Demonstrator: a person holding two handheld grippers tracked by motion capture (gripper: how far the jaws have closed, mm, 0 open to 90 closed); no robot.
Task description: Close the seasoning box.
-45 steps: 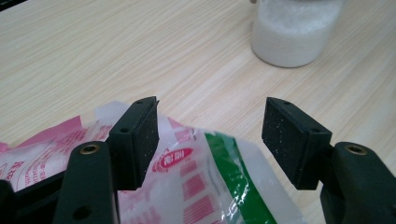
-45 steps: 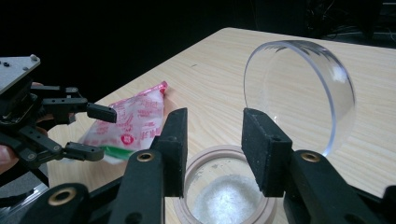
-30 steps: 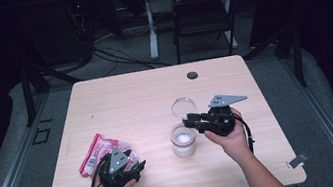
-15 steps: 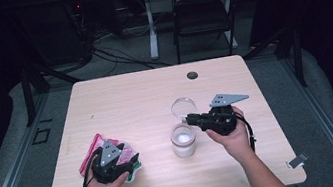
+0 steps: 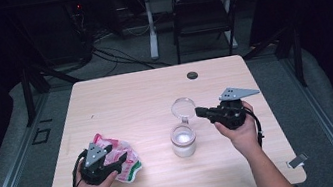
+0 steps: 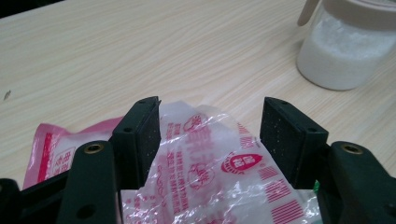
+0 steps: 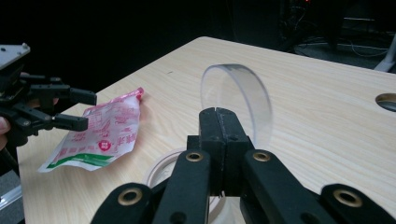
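The jar (image 5: 183, 141) of white powder stands on the desk (image 5: 135, 103), its clear flip lid (image 5: 183, 107) tipped up behind it. The right gripper (image 5: 201, 111), just right of the jar, has just been closing its fingers; they are pressed together, with nothing seen between them. Left of the jar, the left gripper (image 5: 125, 156) holds its fingers wide around the pink bag (image 5: 123, 157). Next, I think, those fingers must squeeze the bag and lift it toward the jar.
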